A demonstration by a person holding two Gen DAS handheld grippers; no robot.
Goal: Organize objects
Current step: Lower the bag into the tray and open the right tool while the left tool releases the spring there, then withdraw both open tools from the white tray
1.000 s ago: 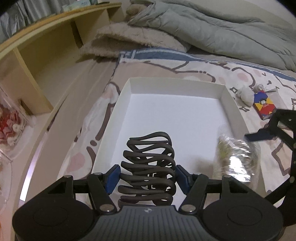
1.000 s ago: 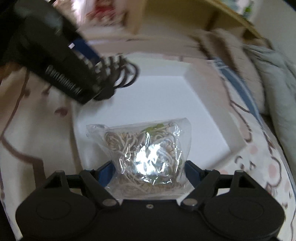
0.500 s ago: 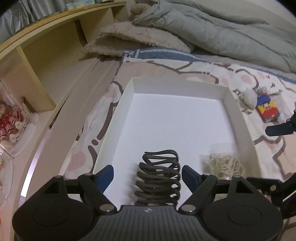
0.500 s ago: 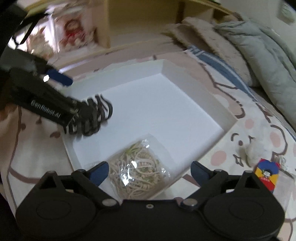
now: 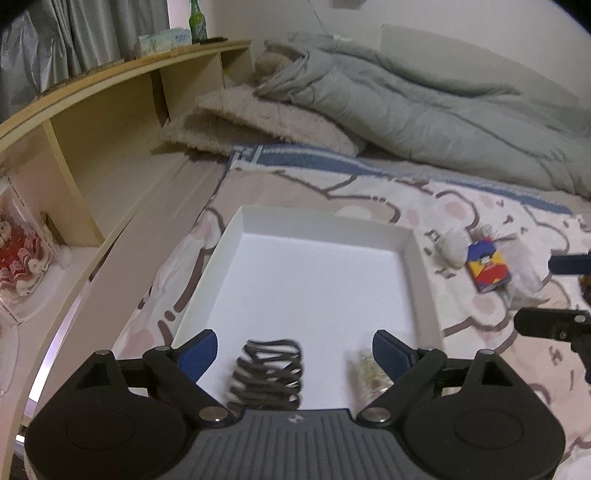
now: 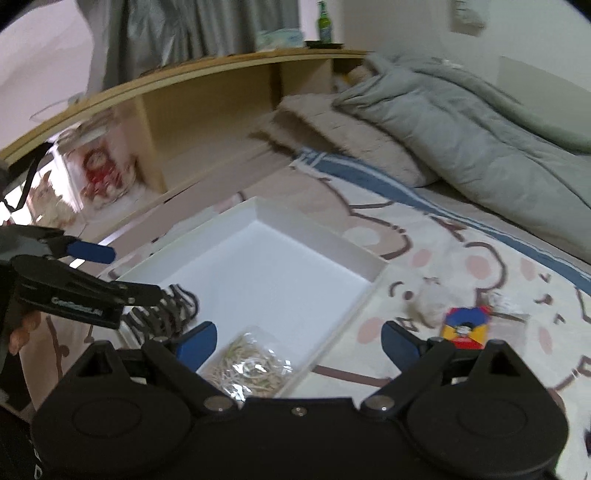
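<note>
Left wrist view shows the left gripper (image 5: 293,354), jaws opening and touching nothing, above a black coiled hair-tie bundle (image 5: 267,374) lying in the white tray (image 5: 321,221) beside a clear bag of rubber bands (image 5: 369,373). Right wrist view alone shows blurred white lettering, unreadable, on the left gripper's side, and a green bottle (image 6: 324,23) on the wooden shelf (image 6: 221,66). The right gripper (image 6: 297,341) gapes wide, empty, above the tray's near edge, the bag below one blue pad. A colourful small box (image 6: 466,327) lies on the patterned blanket (image 6: 461,240) outside the tray.

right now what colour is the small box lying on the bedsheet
Red, blue and yellow small box; right wrist view shows it best.
</note>
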